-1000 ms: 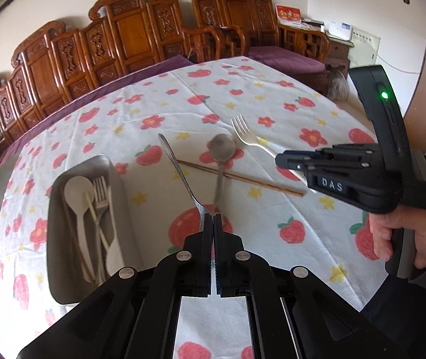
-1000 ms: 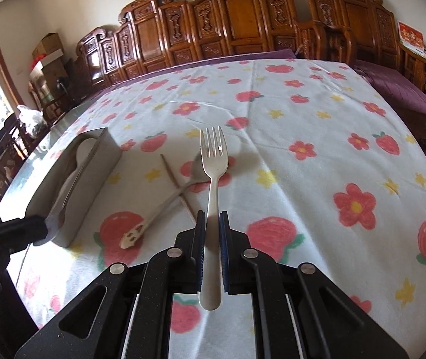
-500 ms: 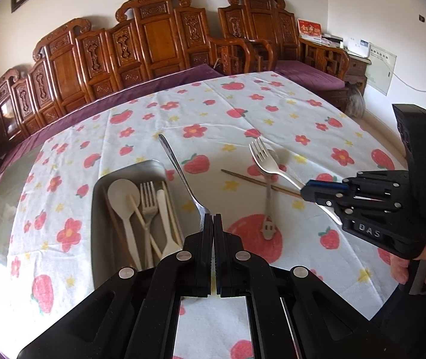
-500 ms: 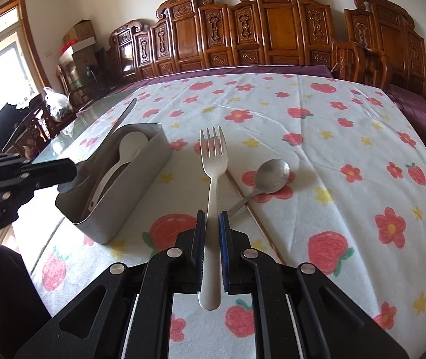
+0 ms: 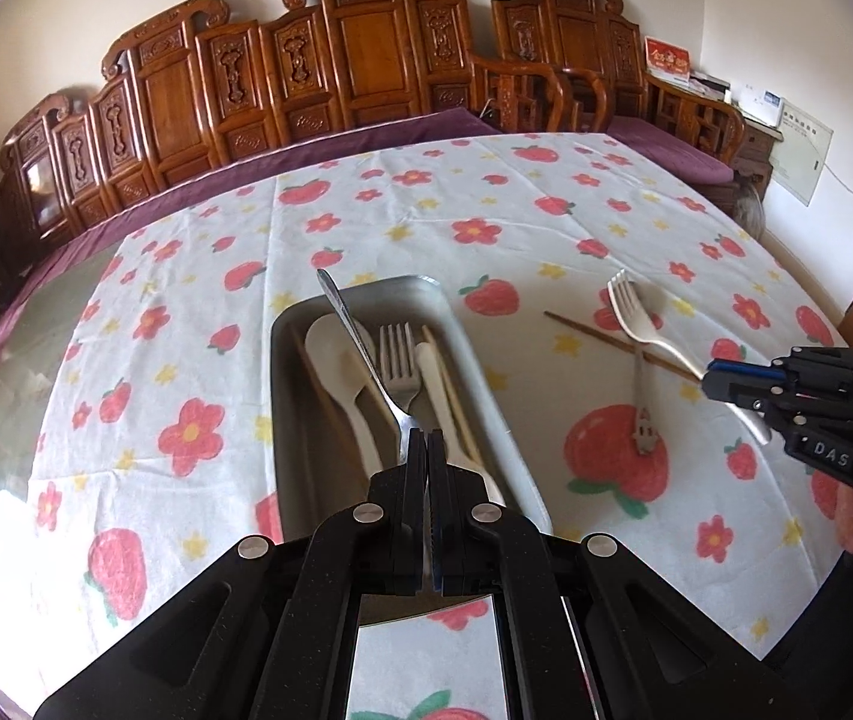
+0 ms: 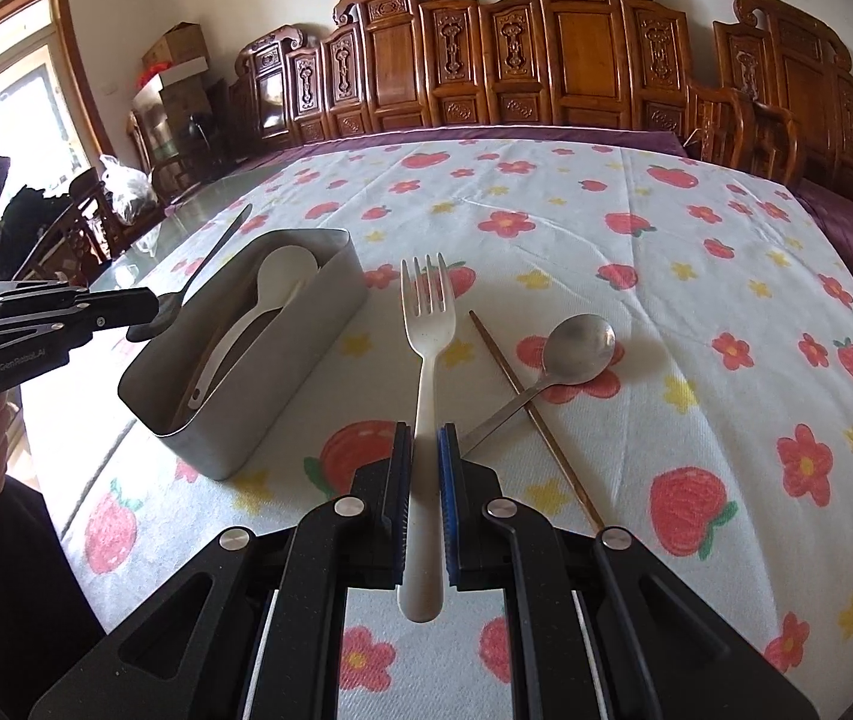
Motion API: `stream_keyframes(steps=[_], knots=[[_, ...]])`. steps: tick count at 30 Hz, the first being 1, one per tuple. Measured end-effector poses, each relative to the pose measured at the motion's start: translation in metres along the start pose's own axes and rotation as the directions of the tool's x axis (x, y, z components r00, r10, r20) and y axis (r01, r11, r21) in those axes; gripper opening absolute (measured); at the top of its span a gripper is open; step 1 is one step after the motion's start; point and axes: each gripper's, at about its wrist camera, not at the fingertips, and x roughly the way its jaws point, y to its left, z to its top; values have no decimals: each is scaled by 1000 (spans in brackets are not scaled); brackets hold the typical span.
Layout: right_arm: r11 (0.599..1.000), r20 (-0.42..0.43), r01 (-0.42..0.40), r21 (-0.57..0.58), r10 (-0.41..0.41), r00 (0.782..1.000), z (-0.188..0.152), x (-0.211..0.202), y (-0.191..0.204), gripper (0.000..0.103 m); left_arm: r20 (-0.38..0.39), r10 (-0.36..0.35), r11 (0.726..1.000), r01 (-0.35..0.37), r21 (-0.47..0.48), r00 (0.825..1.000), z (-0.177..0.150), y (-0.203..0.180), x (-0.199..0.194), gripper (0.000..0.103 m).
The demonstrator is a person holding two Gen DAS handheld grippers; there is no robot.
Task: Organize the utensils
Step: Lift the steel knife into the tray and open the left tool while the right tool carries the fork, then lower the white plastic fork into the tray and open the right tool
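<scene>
My left gripper [image 5: 426, 444] is shut on a metal spoon [image 5: 354, 342] by its bowl end, with the handle pointing away, above the grey metal tray [image 5: 486, 384]. The tray holds a white spoon [image 5: 336, 360], a metal fork [image 5: 399, 360] and other pale utensils. My right gripper [image 6: 425, 444] is shut on a white fork [image 6: 429, 324], held above the cloth to the right of the tray [image 6: 282, 372]. A second metal spoon [image 6: 576, 348] and a wooden chopstick [image 6: 528, 402] lie crossed on the tablecloth.
The table has a white cloth with red flowers and strawberries [image 5: 486, 228]. Carved wooden chairs [image 5: 366, 60] line the far edge. The left gripper shows in the right wrist view [image 6: 126, 309]; the right gripper shows in the left wrist view [image 5: 720, 384].
My left gripper carried the metal spoon leftward until it hangs over the tray. My right gripper lifted the white fork and moved it toward the tray.
</scene>
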Motion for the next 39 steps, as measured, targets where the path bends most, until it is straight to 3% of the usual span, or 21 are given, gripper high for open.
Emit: stream_keyframes(steps=[12,22,37,39], knots=[[1000,-24,6,-11,-6,1000,-3,7,3,11,-71,16,999,-19,-33,997,-20,23,34,0],[1000,-33,5,-12,-5,999,-6,10,10,11,-78,18,995,-25,-94,997,-29,39,43,2],[998,-2,-57,15,57,998,14,4,46,11,36,4,990,1,-140,999,-23,52,11,3],[997,-1,-76,30,76,997,20,8,53,11,46,9,989,-2,-150,999,-22,56,7,9]])
